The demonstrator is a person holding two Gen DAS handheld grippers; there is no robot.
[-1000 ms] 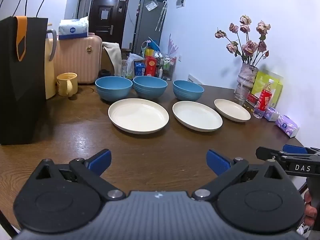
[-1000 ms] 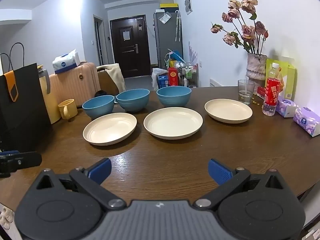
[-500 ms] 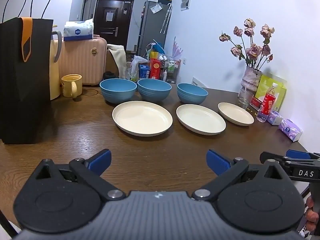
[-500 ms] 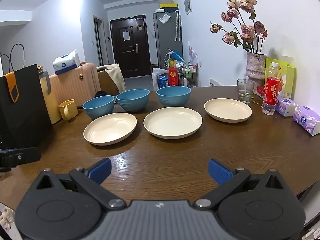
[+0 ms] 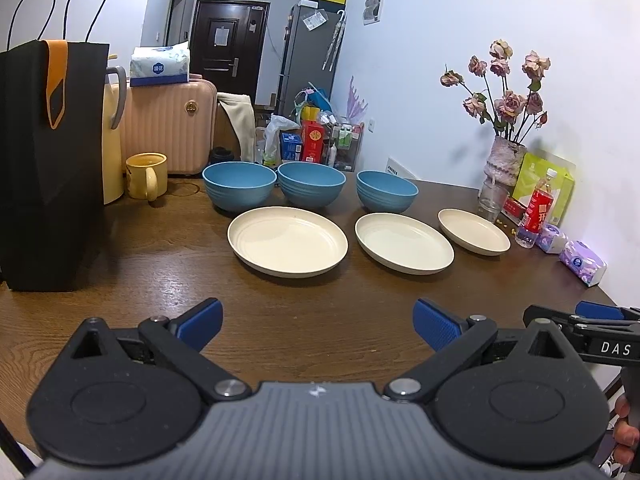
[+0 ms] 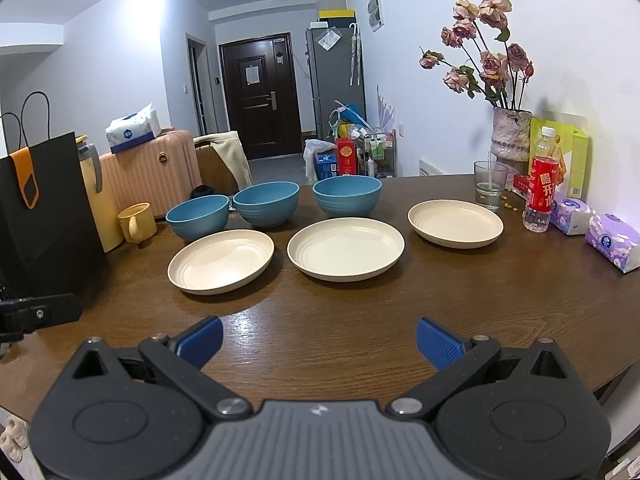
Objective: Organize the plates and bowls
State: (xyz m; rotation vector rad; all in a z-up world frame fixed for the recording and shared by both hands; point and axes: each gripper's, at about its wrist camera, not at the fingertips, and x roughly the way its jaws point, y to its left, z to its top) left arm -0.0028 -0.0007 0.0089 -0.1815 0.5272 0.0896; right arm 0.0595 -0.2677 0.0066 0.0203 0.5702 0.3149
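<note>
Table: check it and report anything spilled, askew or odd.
Mostly orderly: three blue bowls and three cream plates sit upright in two rows, unstacked. One oddity: small yellow bits lie scattered on the wooden table beside the drinking glass, like a minor spill. Both claws are open and empty.

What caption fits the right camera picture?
Open right gripper faces three blue bowls and three cream plates on a wooden table.
</note>
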